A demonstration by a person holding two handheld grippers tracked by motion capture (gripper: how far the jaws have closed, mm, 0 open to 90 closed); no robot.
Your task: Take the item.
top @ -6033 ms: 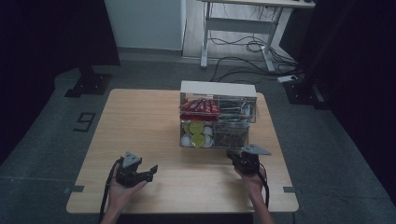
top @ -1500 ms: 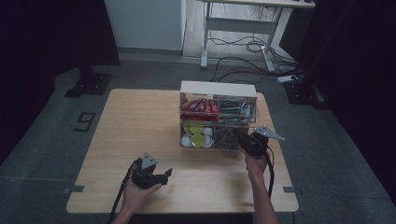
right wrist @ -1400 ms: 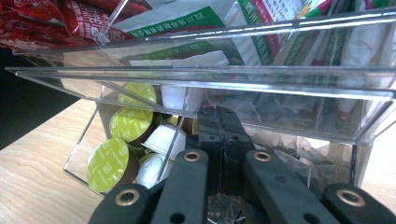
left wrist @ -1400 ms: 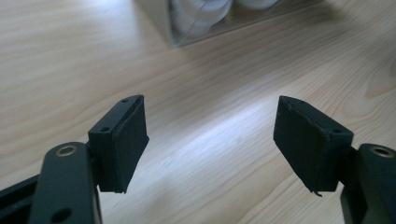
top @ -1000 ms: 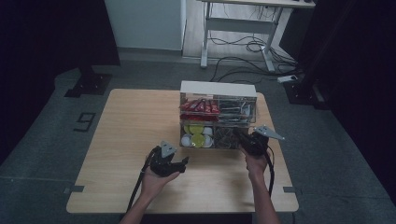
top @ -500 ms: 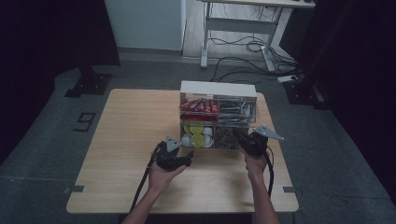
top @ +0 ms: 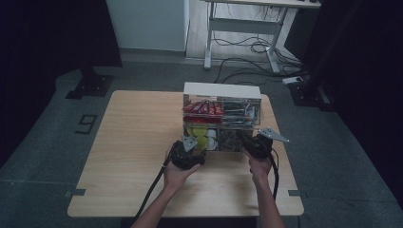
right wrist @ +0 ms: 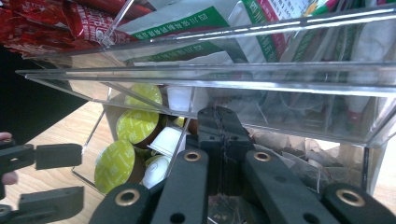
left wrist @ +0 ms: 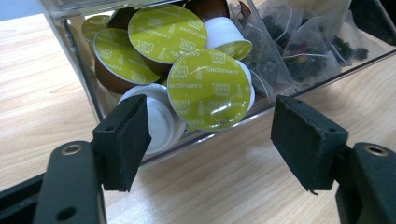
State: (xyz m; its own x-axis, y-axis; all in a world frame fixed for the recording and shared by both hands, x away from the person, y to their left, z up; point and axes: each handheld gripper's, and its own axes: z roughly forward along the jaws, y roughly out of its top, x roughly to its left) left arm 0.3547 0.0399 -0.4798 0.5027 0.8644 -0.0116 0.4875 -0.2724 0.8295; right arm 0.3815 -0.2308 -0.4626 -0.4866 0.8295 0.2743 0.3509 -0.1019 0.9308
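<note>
A clear organizer box [top: 222, 90] stands on the wooden table [top: 133, 133]. Its lower left compartment holds several coffee capsules [top: 197, 137] with yellow-green lids. My left gripper [top: 192, 149] is open at that compartment's front, its jaws having just been closing. One capsule [left wrist: 208, 88] lies just ahead of the gap between the pads [left wrist: 123, 135], which touch nothing. My right gripper [top: 247, 140] is shut at the front of the lower right compartment, jaws pressed together [right wrist: 218, 123] under a clear panel [right wrist: 233, 77]. I cannot tell whether clear plastic is pinched between them.
Mesh tea bags [left wrist: 303, 46] fill the compartment beside the capsules. Red sachets [top: 203, 108] and paper packets [right wrist: 196, 23] lie in the upper shelf. The left gripper [right wrist: 56, 177] also appears at the left of the right gripper view. Bare tabletop stretches to the left and front.
My left hand has moved right and forward across the table, up to the box's lower left compartment. The right hand has kept still at the box.
</note>
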